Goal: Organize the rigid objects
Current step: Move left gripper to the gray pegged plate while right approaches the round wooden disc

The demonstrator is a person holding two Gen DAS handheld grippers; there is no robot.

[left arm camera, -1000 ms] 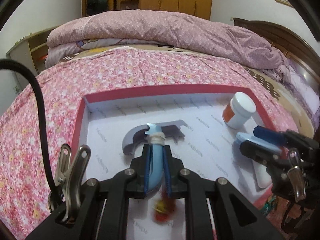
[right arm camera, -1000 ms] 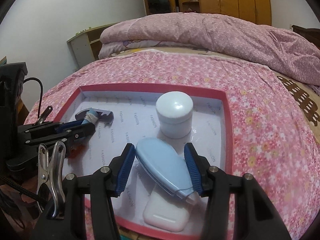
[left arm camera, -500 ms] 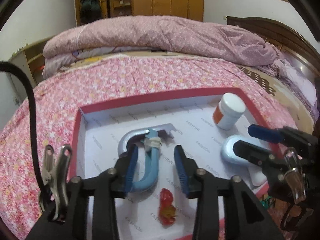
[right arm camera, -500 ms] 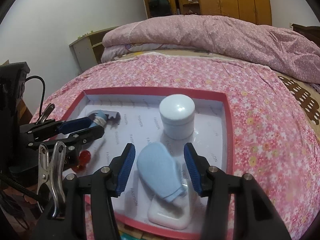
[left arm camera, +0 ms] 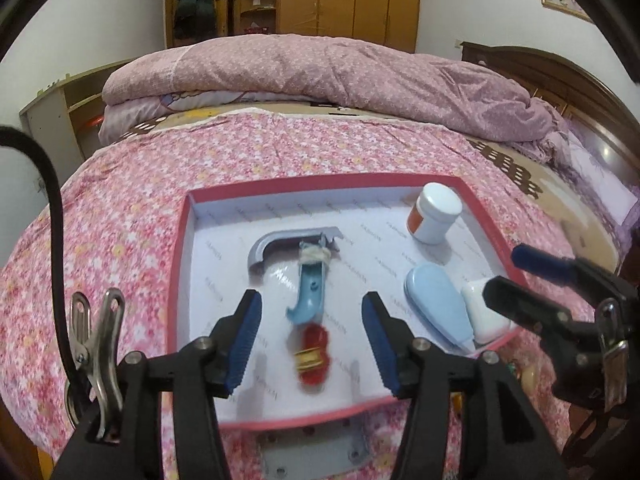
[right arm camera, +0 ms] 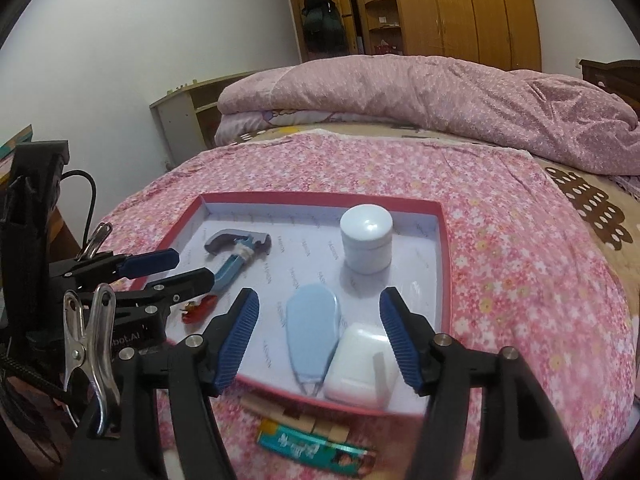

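Note:
A red-rimmed box [left arm camera: 178,280] [right arm camera: 446,264] with a white floor lies on the pink bedspread. In it lie a blue-handled toy wrench [left arm camera: 308,276] [right arm camera: 236,256], a red ornament [left arm camera: 314,354] [right arm camera: 198,308], a light blue oval case [left arm camera: 436,312] [right arm camera: 314,324], a white case [left arm camera: 482,316] [right arm camera: 360,364] and a white jar [left arm camera: 434,216] [right arm camera: 367,238]. My left gripper [left arm camera: 312,340] [right arm camera: 176,270] is open and empty above the box's near edge. My right gripper [right arm camera: 318,338] [left arm camera: 506,276] is open and empty over the blue and white cases.
A folded pink quilt [left arm camera: 320,68] lies at the far end of the bed. A wooden wardrobe [right arm camera: 452,8] stands behind. A green packet [right arm camera: 316,448] and wooden sticks [right arm camera: 288,412] lie on the bedspread before the box. A grey metal plate [left arm camera: 316,452] lies under the box's near edge.
My left gripper let go of the wrench, opened wide and drew back. My right gripper let go of the blue case, which now lies flat, and also drew back.

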